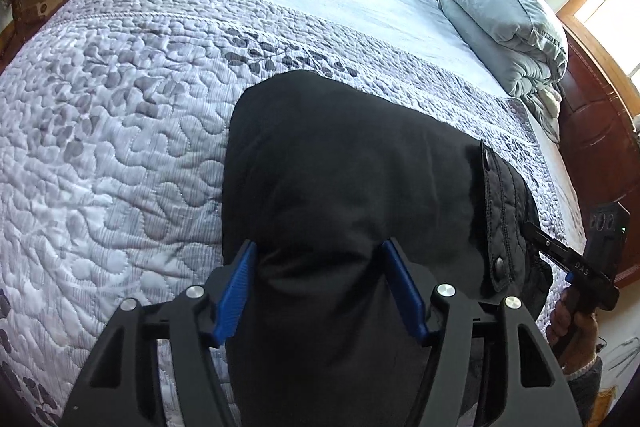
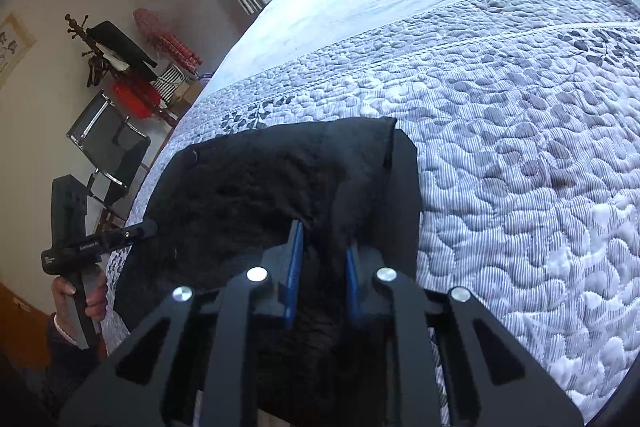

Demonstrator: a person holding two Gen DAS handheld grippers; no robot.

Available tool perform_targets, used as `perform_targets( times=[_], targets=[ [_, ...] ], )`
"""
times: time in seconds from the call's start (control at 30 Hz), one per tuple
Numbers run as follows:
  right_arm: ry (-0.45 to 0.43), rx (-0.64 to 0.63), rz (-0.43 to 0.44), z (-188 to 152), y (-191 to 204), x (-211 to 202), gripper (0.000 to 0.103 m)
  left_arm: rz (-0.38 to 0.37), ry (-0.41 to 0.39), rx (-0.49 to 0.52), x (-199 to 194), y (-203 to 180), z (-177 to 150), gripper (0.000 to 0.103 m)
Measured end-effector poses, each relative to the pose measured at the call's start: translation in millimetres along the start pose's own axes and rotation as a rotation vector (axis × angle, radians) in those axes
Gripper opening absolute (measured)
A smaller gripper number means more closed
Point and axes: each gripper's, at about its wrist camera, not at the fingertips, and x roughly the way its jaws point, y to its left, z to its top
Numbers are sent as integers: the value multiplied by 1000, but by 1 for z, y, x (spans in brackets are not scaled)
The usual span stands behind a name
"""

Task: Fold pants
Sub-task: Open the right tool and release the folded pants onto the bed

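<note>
Folded black padded pants (image 1: 344, 163) lie on the grey quilted leaf-patterned bedspread (image 1: 120, 131); the left claw (image 1: 320, 255) straddles them, blue pads (image 1: 236, 291) spread wide; the right claw (image 1: 532, 231) touches their snap-buttoned edge.

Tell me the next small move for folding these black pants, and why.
Probably close the left gripper on the cloth. Its blue pads stand wide apart over the black pants, gripping nothing, while the right gripper has narrowed its pads around a ridge of the fabric. With both ends held, the pants could be lifted evenly off the quilt.

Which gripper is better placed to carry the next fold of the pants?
Probably right: the right gripper is nearly closed around the pants, while the left gripper is open over them.
</note>
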Motion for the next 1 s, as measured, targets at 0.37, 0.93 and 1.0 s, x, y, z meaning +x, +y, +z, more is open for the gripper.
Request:
perform_targets(
  times=[0.37,0.93,1.0],
  targets=[
    [-33,40,45,-33,1,-38,51,129,-99,183,-72,-41,-39,67],
    [-9,3,11,-62,15,-49,34,122,-80,138,-86,-47,-63,76],
    [4,12,-3,-64,12,-43,34,136,-68,101,-82,-35,-66,76]
  ],
)
